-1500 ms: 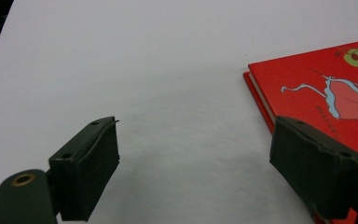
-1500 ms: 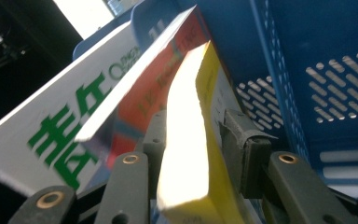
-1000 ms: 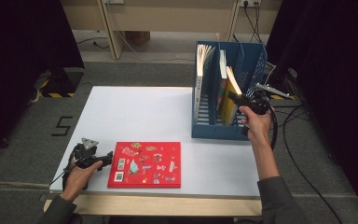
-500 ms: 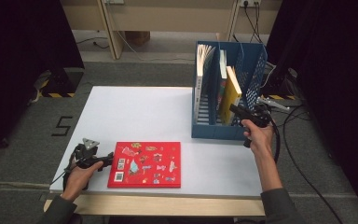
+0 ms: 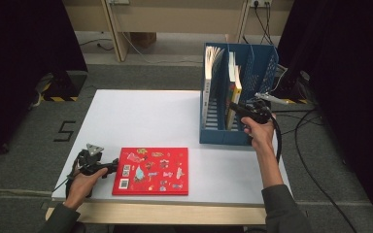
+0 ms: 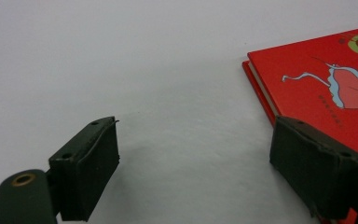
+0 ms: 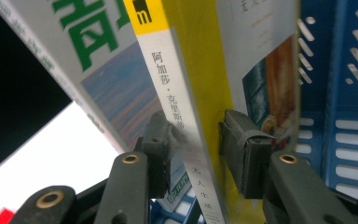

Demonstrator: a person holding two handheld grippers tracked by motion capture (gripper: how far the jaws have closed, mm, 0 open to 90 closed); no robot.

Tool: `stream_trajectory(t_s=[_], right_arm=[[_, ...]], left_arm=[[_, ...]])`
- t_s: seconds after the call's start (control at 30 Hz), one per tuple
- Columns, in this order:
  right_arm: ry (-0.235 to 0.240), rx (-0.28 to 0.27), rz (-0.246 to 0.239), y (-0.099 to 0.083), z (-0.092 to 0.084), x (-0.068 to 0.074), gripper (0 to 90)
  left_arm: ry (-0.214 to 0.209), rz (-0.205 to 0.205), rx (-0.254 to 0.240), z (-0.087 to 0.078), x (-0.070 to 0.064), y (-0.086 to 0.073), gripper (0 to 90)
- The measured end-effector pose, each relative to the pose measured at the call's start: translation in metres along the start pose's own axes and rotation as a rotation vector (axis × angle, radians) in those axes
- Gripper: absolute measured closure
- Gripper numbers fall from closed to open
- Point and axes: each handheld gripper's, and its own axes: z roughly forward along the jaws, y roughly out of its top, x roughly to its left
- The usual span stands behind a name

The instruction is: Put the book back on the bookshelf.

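Note:
A yellow book with a white spine [image 7: 186,84] stands in the blue file rack [image 5: 223,137] at the table's right. My right gripper [image 7: 196,149] is shut on its lower spine, and the pads press both sides. Its jaws have just been closing with the book between them. From above, the right gripper [image 5: 234,108] reaches into the rack's middle slot where the yellow book [image 5: 235,92] leans. A red picture book [image 5: 151,171] lies flat near the front edge. My left gripper [image 5: 110,168] rests open just left of it. Between its jaws [image 6: 196,172] is bare table, with the red book's corner [image 6: 326,84] beside the right jaw.
Other books stand in the rack, one with green lettering [image 7: 93,56] left of the yellow one. The white table [image 5: 141,116] has open room between the red book and the rack. Cables [image 5: 311,121] trail on the floor to the right.
My right hand has come down a little, lowering the yellow book deeper into the rack and setting it more upright. The left gripper and red book have not moved.

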Motion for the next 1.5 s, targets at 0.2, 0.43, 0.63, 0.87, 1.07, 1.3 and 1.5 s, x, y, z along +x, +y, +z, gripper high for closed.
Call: stream_trajectory(t_s=[0.2, 0.43, 0.63, 0.87, 1.07, 1.3, 1.5], right_arm=[[0.000, 0.012, -0.020, -0.004, -0.003, 0.000, 64.2], [0.012, 0.028, -0.016, -0.016, -0.009, -0.006, 65.0], [-0.019, 0.013, 0.012, -0.016, -0.015, -0.017, 68.0], [-0.031, 0.048, -0.010, -0.016, -0.009, -0.017, 68.2], [-0.045, 0.056, -0.013, -0.011, -0.008, -0.015, 68.0], [-0.082, 0.104, -0.090, 0.006, -0.016, -0.007, 61.1], [-0.093, 0.061, -0.070, 0.036, -0.028, -0.001, 56.0]], left_arm=[[0.002, 0.001, -0.003, 0.000, -0.001, 0.000, 14.9], [0.000, 0.005, 0.003, 0.000, 0.000, 0.000, 14.9], [0.001, 0.009, 0.003, 0.000, -0.001, 0.000, 14.7], [0.001, 0.004, -0.002, 0.001, -0.001, 0.000, 14.7], [0.001, 0.006, -0.003, 0.000, -0.001, 0.000, 14.9], [0.000, 0.010, -0.001, 0.000, -0.001, 0.000, 15.0], [0.000, 0.005, -0.002, 0.001, -0.001, 0.000, 14.9]])
